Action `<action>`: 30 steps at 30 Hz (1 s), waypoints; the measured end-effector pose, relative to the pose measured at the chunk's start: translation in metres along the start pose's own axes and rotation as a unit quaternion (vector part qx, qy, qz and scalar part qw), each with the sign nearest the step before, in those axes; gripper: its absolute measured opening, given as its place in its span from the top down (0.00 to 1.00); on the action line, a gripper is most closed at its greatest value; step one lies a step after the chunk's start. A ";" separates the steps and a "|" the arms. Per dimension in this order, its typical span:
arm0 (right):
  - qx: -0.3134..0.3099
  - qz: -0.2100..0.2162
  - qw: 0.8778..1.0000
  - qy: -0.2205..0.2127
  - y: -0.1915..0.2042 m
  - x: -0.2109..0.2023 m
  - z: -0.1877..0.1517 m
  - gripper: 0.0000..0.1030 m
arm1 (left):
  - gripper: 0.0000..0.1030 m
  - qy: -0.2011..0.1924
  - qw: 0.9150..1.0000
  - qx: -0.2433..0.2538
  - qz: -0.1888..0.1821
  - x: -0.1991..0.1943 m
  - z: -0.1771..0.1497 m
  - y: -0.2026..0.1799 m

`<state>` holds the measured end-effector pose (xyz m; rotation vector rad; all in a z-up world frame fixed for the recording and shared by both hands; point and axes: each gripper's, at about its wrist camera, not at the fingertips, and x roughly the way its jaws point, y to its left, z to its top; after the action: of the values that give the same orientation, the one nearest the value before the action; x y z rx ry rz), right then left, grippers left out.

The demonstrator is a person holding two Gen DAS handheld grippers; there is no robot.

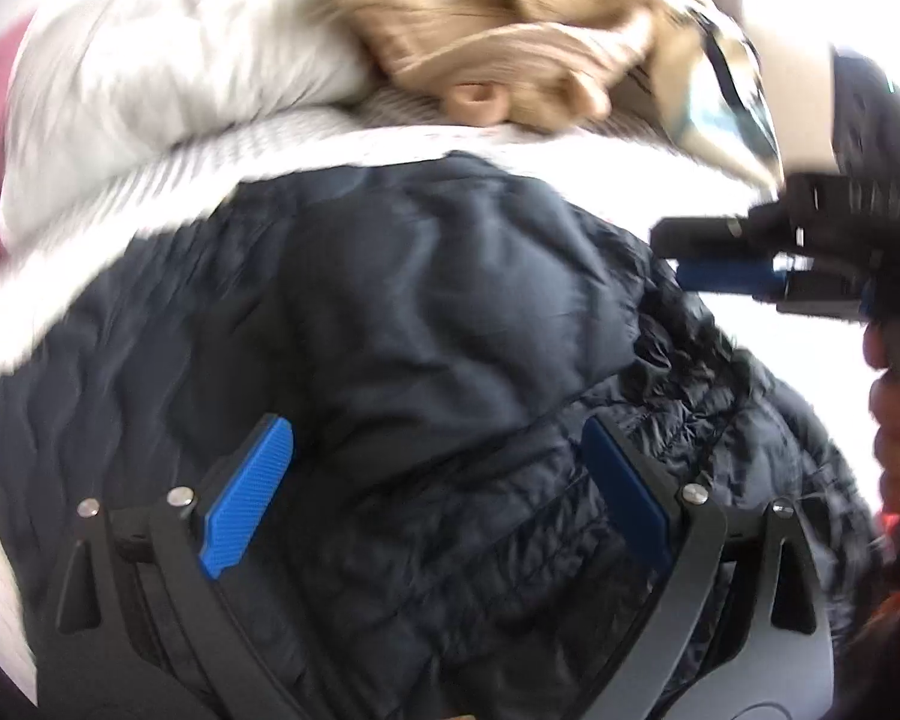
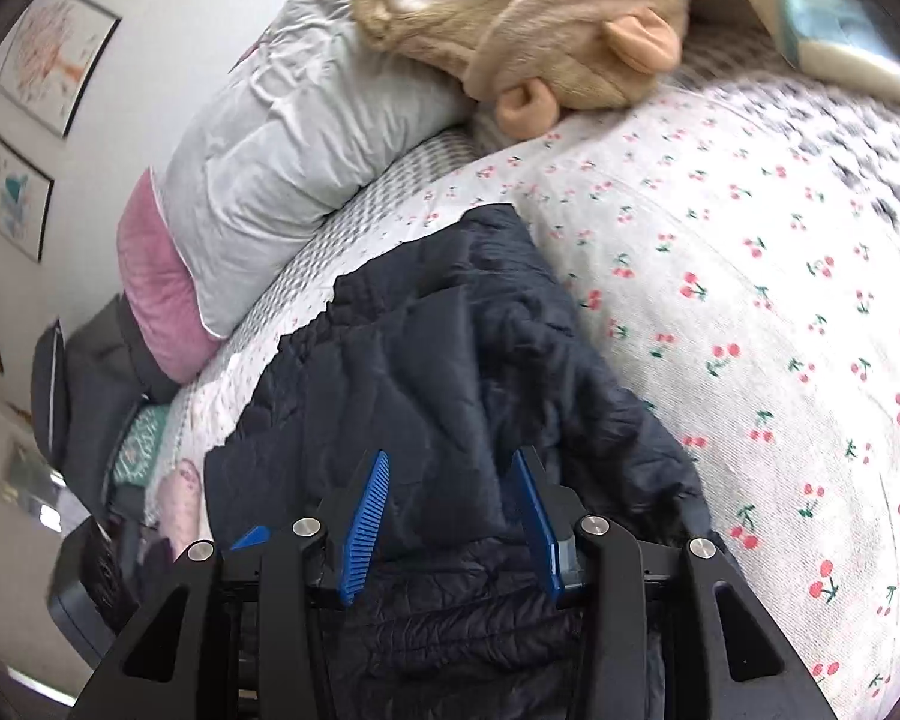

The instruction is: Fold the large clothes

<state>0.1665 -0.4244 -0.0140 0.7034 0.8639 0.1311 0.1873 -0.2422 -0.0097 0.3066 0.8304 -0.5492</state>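
Observation:
A dark navy quilted puffer jacket (image 1: 426, 330) lies bunched on a bed with a cherry-print sheet (image 2: 750, 276). My left gripper (image 1: 438, 480) is open, its blue pads wide apart over the jacket's quilted lower part. My right gripper (image 2: 450, 516) hangs over the jacket (image 2: 450, 372) with its jaws partly apart and jacket fabric between the blue pads; whether it pinches the fabric is unclear. The right gripper also shows in the left wrist view (image 1: 720, 258) at the jacket's right edge, held by a hand.
A white pillow (image 2: 282, 156) and a pink cushion (image 2: 156, 294) lie at the head of the bed. A tan plush toy (image 2: 540, 18) lies beyond the jacket. Framed pictures (image 2: 48, 54) hang on the wall at left. Dark bags (image 2: 90, 384) sit beside the bed.

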 end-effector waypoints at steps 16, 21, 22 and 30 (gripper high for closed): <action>0.011 -0.006 1.000 0.008 -0.018 -0.011 -0.002 0.58 | 0.94 -0.028 0.995 -0.091 0.012 0.016 0.015 0.038; -0.016 -0.032 0.999 0.010 -0.008 -0.004 -0.005 0.57 | 0.95 -0.052 0.973 -0.224 -0.021 -0.015 -0.006 0.113; -0.020 -0.034 0.999 0.011 -0.007 -0.003 -0.006 0.57 | 0.95 -0.048 0.968 -0.244 -0.030 -0.016 -0.013 0.125; -0.017 -0.047 0.999 0.021 -0.005 0.009 -0.005 0.52 | 0.38 0.012 0.950 -0.310 -0.026 -0.025 -0.087 0.191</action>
<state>0.1678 -0.4219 -0.0256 0.6293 0.9319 0.0761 0.2292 -0.0372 -0.0378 -0.2873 0.9922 -0.3095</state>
